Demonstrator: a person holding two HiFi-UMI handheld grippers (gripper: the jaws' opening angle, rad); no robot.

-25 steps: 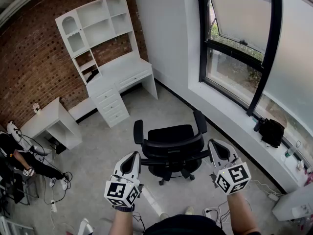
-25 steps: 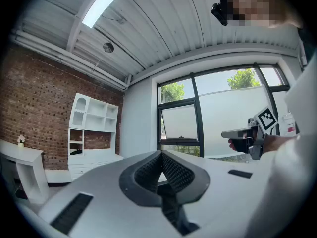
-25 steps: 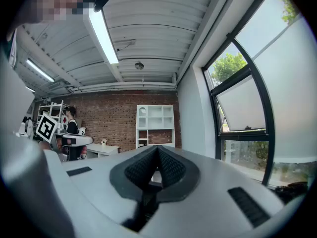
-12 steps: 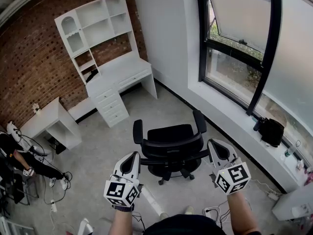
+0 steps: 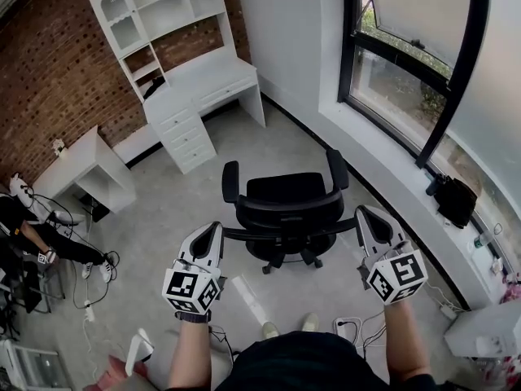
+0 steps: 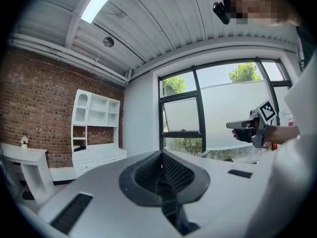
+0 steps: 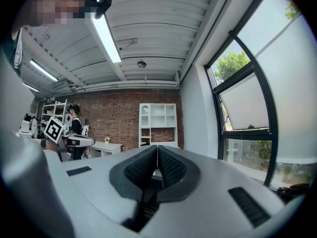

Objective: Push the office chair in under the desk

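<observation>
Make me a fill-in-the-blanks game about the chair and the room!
The office chair is colored ___.
The wall behind the white desk is built of red ___.
The left gripper and the right gripper both have their jaws ___.
Missing words: black; bricks; shut.

Bare floor (image 5: 203, 194) runs open from the chair (image 5: 285, 206) all the way up to the desk (image 5: 207, 88), and the gap under the desk's right half, next to the drawers (image 5: 186, 137), looks free too. On the floor's right edge the window ledge (image 5: 407, 194) hems things in pretty close to the chair, while the left side is roomier until you hit the small table (image 5: 85, 173) and a seated person (image 5: 37, 247). Down at the near edge there are cables (image 5: 350, 328) lying on the floor.
</observation>
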